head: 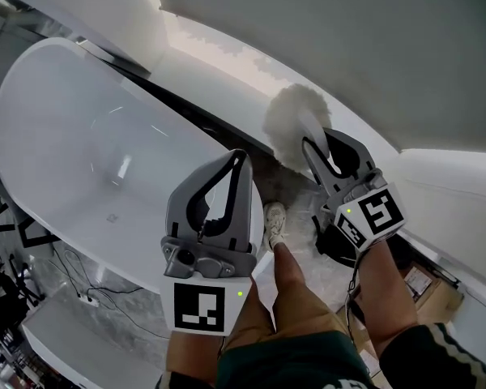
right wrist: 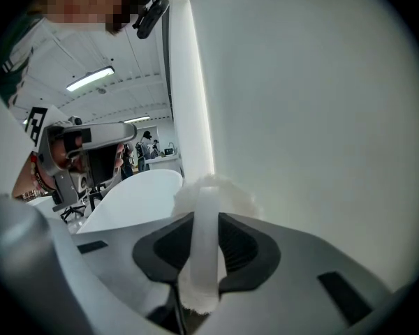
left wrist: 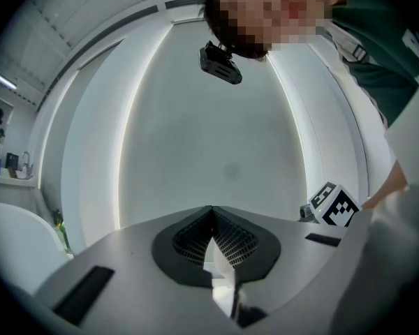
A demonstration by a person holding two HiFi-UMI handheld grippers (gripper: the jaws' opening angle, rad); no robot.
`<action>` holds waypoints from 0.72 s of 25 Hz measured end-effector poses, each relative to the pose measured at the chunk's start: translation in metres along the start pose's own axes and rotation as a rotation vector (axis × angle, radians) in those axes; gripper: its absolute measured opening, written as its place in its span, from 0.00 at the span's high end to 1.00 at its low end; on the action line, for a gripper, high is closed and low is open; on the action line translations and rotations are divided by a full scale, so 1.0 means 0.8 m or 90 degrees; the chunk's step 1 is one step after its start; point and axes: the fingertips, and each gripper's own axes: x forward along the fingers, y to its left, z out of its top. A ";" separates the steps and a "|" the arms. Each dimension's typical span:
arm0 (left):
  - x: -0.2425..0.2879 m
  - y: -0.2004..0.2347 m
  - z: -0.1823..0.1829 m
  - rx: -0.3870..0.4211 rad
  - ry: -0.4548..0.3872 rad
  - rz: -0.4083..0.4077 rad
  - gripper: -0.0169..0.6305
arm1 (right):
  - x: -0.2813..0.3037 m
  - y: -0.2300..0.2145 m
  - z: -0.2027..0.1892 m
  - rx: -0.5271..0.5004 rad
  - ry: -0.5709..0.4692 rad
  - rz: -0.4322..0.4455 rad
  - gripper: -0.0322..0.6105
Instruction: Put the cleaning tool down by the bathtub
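Head view: right claw (head: 321, 141) forward, slightly downward

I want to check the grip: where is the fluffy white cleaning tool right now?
The cleaning tool is right of centre in the head view, clamped in the right tongs, its fluffy head just right of the bathtub.

Mock bathroom inside a workspace, white bathtub (head: 89, 136), marble floor (head: 130, 318), trailing cables (head: 69, 270)

The bathtub (head: 61, 128) looks smooth and glossy, while the cleaning tool (head: 292, 124) has a fluffy, soft-fibred head.
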 end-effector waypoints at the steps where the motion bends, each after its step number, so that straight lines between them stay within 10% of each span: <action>1: 0.001 0.001 -0.004 0.007 0.002 0.008 0.96 | 0.006 -0.003 -0.007 -0.002 0.008 0.002 0.79; 18: 0.025 0.026 -0.075 -0.042 0.030 0.037 0.96 | 0.137 -0.034 -0.133 -0.063 0.158 0.055 0.79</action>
